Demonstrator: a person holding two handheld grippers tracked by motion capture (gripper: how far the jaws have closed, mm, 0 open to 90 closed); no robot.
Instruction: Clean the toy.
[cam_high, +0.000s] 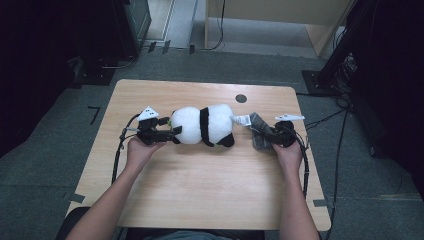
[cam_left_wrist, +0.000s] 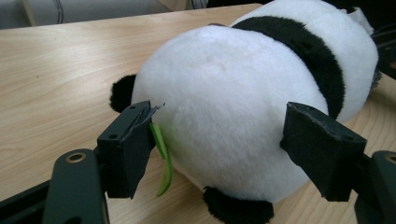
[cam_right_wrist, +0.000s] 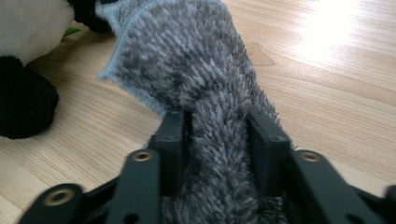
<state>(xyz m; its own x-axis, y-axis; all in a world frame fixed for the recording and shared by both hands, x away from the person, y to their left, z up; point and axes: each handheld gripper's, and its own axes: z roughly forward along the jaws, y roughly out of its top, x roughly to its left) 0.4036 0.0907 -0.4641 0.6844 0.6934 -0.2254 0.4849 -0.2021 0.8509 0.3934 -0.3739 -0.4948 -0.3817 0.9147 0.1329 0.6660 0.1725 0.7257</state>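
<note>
The left gripper (cam_high: 167, 134) and right gripper (cam_high: 270, 136) are looking black, with round brass screw holes; black cables are trailing from both; small grey three-cornered plates are sitting on top.

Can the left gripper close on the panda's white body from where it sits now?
Probably yes. The left gripper has its jaws standing open on either side of the plush panda, with nothing between pads and fur except a small green tag by one jaw. The body looks wide, so the grip may compress it.

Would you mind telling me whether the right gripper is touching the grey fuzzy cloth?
Touching: in the right gripper view, the right gripper has both jaws pressed into the grey fuzzy cloth, pinching a fold.
</note>
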